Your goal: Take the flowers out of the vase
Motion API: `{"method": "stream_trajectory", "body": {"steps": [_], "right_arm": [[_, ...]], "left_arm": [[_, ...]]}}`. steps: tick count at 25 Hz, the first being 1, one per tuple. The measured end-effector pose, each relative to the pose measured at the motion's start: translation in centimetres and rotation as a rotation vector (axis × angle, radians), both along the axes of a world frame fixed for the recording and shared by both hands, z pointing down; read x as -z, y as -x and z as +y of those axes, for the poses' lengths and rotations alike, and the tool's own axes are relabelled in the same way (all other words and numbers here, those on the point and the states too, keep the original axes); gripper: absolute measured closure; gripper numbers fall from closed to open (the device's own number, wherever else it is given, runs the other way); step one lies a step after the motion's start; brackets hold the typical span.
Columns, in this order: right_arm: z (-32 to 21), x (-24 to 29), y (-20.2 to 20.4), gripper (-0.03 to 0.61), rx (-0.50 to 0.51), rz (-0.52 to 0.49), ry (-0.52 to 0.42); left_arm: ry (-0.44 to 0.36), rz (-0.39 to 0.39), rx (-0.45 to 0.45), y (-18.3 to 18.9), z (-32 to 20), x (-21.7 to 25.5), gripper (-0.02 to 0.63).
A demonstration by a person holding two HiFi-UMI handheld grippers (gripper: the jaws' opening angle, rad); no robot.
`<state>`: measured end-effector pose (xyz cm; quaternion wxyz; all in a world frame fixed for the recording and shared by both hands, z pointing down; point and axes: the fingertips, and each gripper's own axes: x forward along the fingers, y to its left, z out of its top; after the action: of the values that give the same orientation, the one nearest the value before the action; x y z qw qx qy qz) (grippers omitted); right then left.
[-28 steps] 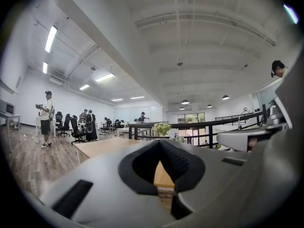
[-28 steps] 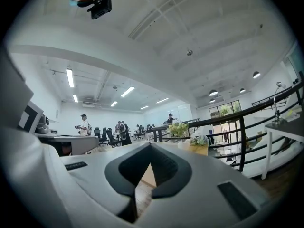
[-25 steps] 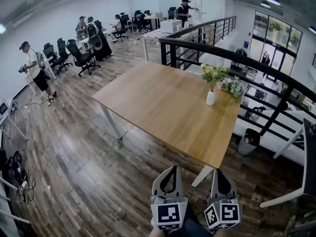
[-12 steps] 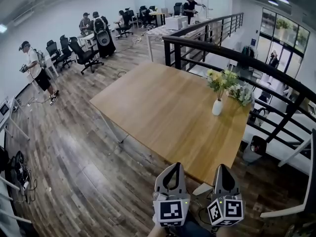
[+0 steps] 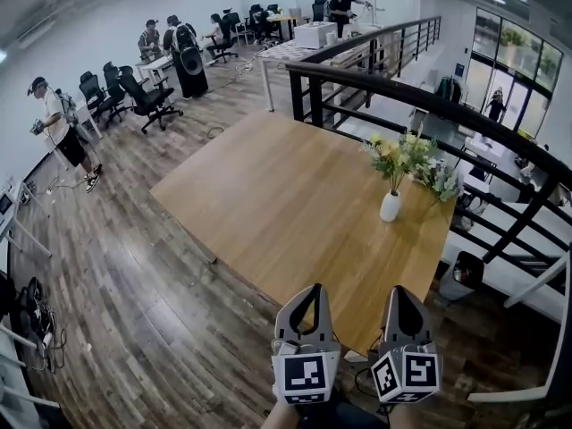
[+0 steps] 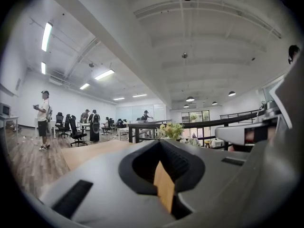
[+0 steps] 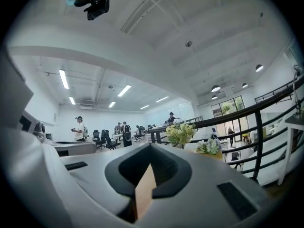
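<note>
Holding the left gripper point(image 5: 312, 290) and the right gripper point(image 5: 399, 292) level and side by side at the near corner of the wooden surface point(image 5: 268, 195), the person keeps both sets of jaws pressed together with nothing between them. Each gripper view confirms this and shows the closed jaws aimed across the surface toward the target. The flowers point(image 5: 398, 155), a yellow and white bunch with green leaves, stand upright in a small white vase point(image 5: 390, 206) on the far right part of the surface, close to the edge that runs along the black railing point(image 5: 420, 96) and well apart from both grippers. A second bunch point(image 5: 440, 181), paler, sits just beside the vase on the railing side; whether it has a holder of its own cannot be told. Assessment: extraction has not begun, and the closed, paired posture suits carrying the tools rather than grasping. The jaws will need to be spread before they meet the stems. The vase looks narrow and light, so a pull on the stems may lift or tip it. One gripper steadying the vase while the other draws the bunch upward appears prudent, given the nearby edge.
</note>
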<state>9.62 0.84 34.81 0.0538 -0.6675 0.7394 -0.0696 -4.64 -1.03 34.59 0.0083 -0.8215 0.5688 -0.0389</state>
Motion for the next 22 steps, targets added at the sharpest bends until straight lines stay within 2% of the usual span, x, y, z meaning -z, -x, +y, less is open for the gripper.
{"method": "stream_trajectory", "body": {"steps": [7,12,19,22], "right_arm": [[-2.6,0.2,-0.5,0.566,0.004,-0.027,0.022],[-4.1,0.8,-2.5,0.566,-0.041,-0.044,0.036],[-8.2,5.8,-6.0,0.566,-0.119,-0.055,-0.019],[-10.2,7.3,-7.1,0.566,-0.161,-0.045,-0.043]], "left_arm": [[0.022,-0.013,-0.017,-1.3,-2.8,0.0,0.584],[0.019,-0.012,-0.048,-2.2,-5.0,0.2,0.584],[0.040,-0.002,-0.124,-4.4,-10.0,0.6,0.584],[0.003,-0.008,-0.156,-5.1,-12.5,1.0,0.584]]}}
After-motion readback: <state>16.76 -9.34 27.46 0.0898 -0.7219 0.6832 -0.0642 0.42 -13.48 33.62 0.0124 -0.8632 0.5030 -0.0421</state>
